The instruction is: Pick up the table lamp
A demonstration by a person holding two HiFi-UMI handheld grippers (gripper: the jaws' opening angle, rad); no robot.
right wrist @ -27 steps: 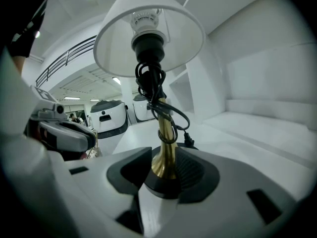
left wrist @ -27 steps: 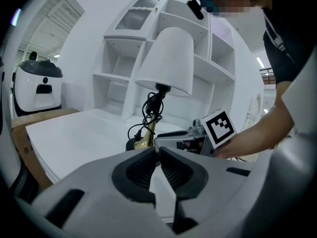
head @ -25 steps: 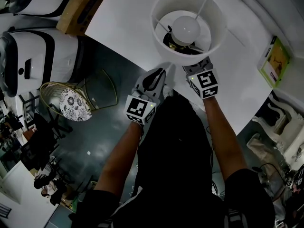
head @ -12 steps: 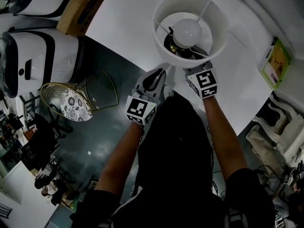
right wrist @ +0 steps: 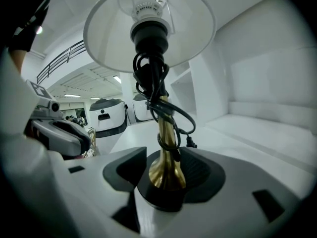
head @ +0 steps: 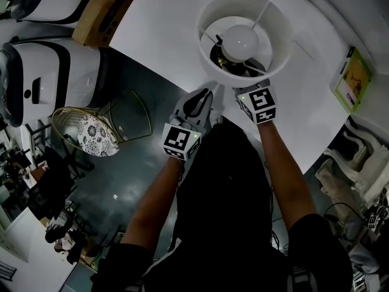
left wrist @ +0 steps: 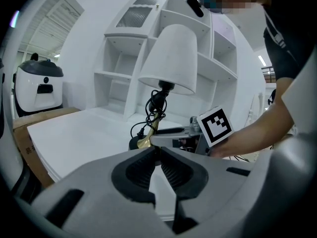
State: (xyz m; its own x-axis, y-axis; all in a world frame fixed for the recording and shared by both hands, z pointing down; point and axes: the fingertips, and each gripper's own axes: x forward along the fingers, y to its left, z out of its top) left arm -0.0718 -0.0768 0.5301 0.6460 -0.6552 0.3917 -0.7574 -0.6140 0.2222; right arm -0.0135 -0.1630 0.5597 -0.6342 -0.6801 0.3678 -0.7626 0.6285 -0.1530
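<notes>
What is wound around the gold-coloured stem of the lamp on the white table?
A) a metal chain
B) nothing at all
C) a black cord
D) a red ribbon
C: in the right gripper view a black cord loops in coils around the stem, just below the white shade.

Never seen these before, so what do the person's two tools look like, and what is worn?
The left tool and right tool have pale grey shells, black ribbed pads and a cube of black-and-white square markers. The person wears a black short-sleeved top. The right tool's jaws have just been opening, the table lamp's brass stem between them.
</notes>
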